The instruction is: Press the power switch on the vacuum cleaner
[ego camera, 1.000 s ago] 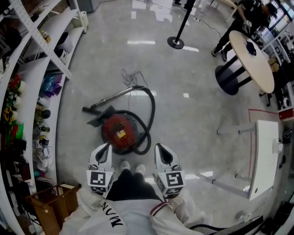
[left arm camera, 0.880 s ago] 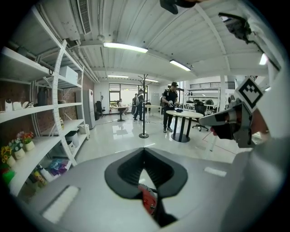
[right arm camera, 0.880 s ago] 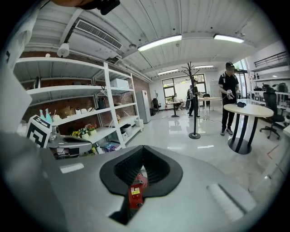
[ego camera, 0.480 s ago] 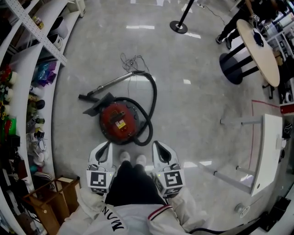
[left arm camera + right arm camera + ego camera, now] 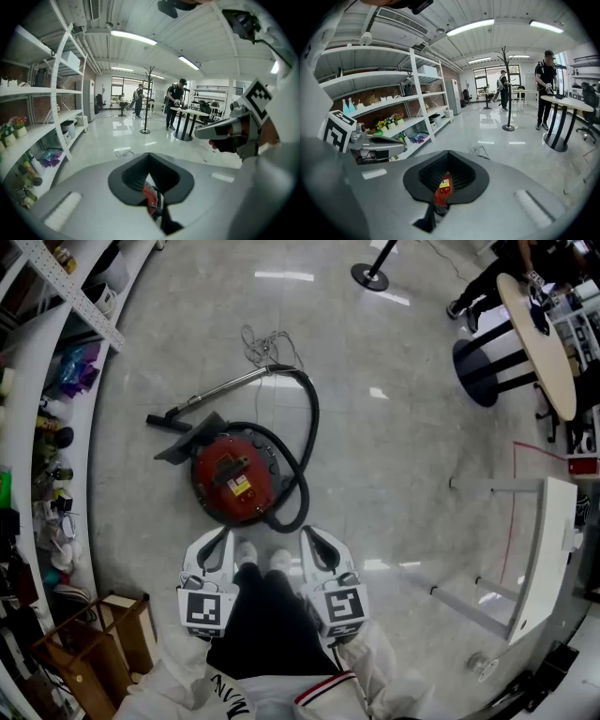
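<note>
White metal shelving (image 5: 70, 287), crowded with bottles and flowers, lines the left wall above a glossy grey floor (image 5: 403, 456). A wooden crate (image 5: 94, 643) sits at its foot. Over to the right stand a round beige-topped table (image 5: 539, 343) and a white rectangular table (image 5: 544, 549). A black stanchion post (image 5: 372, 276) stands further off.

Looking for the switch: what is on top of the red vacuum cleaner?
The vacuum cleaner has a yellow label on its red top; a black hose curls round it. No switch shows.

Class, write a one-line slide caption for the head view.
Standing over a red canister vacuum cleaner on a glossy floor, the person holds left gripper and right gripper shut, not touching it.
</note>
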`<action>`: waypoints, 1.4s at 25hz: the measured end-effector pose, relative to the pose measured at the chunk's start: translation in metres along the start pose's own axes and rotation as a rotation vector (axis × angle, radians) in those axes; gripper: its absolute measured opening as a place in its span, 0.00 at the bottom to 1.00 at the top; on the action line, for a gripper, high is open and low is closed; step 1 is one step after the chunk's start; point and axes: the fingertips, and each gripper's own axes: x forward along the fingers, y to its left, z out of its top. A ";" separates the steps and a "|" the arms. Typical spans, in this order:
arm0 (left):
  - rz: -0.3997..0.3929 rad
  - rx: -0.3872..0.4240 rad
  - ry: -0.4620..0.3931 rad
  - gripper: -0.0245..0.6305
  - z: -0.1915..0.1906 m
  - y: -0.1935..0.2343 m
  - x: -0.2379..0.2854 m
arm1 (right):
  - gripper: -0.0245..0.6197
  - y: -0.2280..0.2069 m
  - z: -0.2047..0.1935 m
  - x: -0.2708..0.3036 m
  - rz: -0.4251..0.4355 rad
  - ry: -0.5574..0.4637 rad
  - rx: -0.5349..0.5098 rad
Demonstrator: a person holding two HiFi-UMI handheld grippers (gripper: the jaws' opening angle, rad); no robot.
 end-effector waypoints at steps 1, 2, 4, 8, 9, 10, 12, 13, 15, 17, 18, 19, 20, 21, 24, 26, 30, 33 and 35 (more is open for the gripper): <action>-0.001 0.002 -0.001 0.04 -0.003 0.000 0.002 | 0.04 0.000 -0.006 0.004 0.003 0.008 -0.001; -0.002 0.003 0.001 0.04 -0.007 0.001 0.004 | 0.04 0.001 -0.011 0.008 0.005 0.016 -0.001; -0.003 0.007 0.013 0.04 -0.016 0.004 0.007 | 0.04 0.003 -0.021 0.016 0.009 0.028 0.001; 0.000 0.009 0.021 0.04 -0.031 0.007 0.014 | 0.04 0.005 -0.039 0.032 0.019 0.045 0.008; 0.001 0.009 0.023 0.04 -0.034 0.008 0.017 | 0.04 0.005 -0.044 0.037 0.021 0.049 0.012; 0.000 0.007 0.025 0.04 -0.037 0.008 0.019 | 0.04 0.004 -0.048 0.042 0.022 0.053 0.014; 0.000 -0.004 0.029 0.04 -0.045 0.008 0.022 | 0.04 0.004 -0.057 0.050 0.022 0.063 0.016; -0.001 -0.009 0.034 0.04 -0.049 0.008 0.023 | 0.04 0.004 -0.060 0.054 0.023 0.067 0.016; -0.001 -0.016 0.049 0.04 -0.057 0.009 0.026 | 0.04 0.006 -0.065 0.061 0.026 0.072 0.016; -0.001 -0.022 0.056 0.04 -0.064 0.010 0.030 | 0.04 0.007 -0.070 0.066 0.030 0.075 0.013; 0.001 -0.026 0.057 0.04 -0.066 0.010 0.033 | 0.04 0.007 -0.072 0.069 0.032 0.078 0.010; 0.002 -0.029 0.058 0.04 -0.069 0.011 0.035 | 0.04 0.007 -0.075 0.071 0.035 0.081 0.007; 0.004 -0.033 0.059 0.04 -0.071 0.012 0.037 | 0.04 0.007 -0.077 0.073 0.038 0.085 0.004; 0.005 -0.035 0.060 0.04 -0.073 0.013 0.040 | 0.04 0.007 -0.080 0.075 0.040 0.090 0.002; 0.005 -0.042 0.061 0.04 -0.077 0.015 0.044 | 0.04 0.007 -0.089 0.080 0.042 0.102 0.000; 0.004 -0.040 0.062 0.04 -0.079 0.016 0.048 | 0.04 0.007 -0.095 0.085 0.043 0.111 0.000; 0.009 -0.050 0.058 0.04 -0.086 0.018 0.052 | 0.04 0.010 -0.110 0.098 0.055 0.135 -0.004; 0.019 -0.061 0.069 0.04 -0.097 0.022 0.053 | 0.04 0.014 -0.119 0.109 0.072 0.151 -0.019; 0.024 -0.069 0.070 0.04 -0.101 0.023 0.053 | 0.04 0.016 -0.124 0.117 0.082 0.166 -0.030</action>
